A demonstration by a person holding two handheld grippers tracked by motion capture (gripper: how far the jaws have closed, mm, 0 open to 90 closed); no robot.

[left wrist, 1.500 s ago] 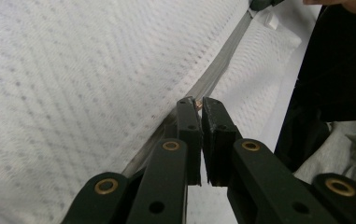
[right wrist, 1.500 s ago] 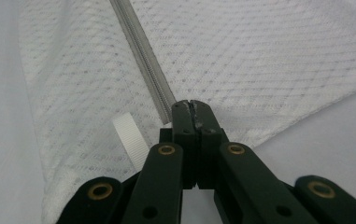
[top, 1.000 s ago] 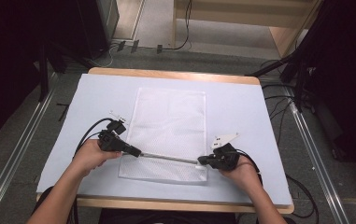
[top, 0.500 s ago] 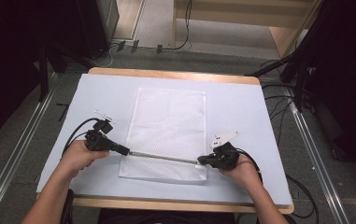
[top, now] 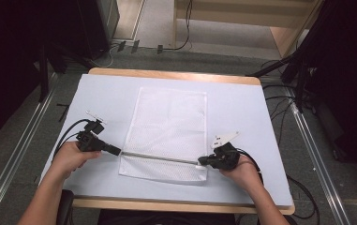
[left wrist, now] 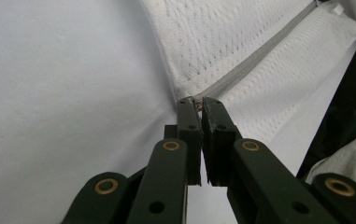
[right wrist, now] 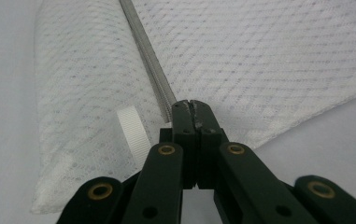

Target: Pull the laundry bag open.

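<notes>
Left gripper [top: 116,151] has slid leftward along the zipper [top: 159,158] over the last second, from inside the mesh bag [top: 169,126] out to the bag's left edge, and it looks like it took the zipper pull [left wrist: 196,103] with it: in the left gripper view the jaws are pinched nearly together on a small metal bit right at the end of the grey zipper tape. Right gripper [top: 201,162] has not moved; its jaws are clamped fully together on the bag's right end where the zipper stops, next to a small white ribbed loop tag [right wrist: 133,130] (acting as the anchor hand, I'd say). Meaning for the job: the slider seems to have run the whole length, so the zipper stroke is probably finished or one tug off; whether the teeth behind it are open or closed I can't tell, too fine in these frames. The bag lies flat in the middle of the white table cover [top: 260,122], zipper line across its near end, stretched taut between both grippers. Around: black cables trail from each gripper over the cover, the wooden table edge [top: 176,75] shows at the far side, dark equipment and floor cables beyond. Nothing on the table blocks either hand; the only limit is that the left gripper has run out of zipper.
</notes>
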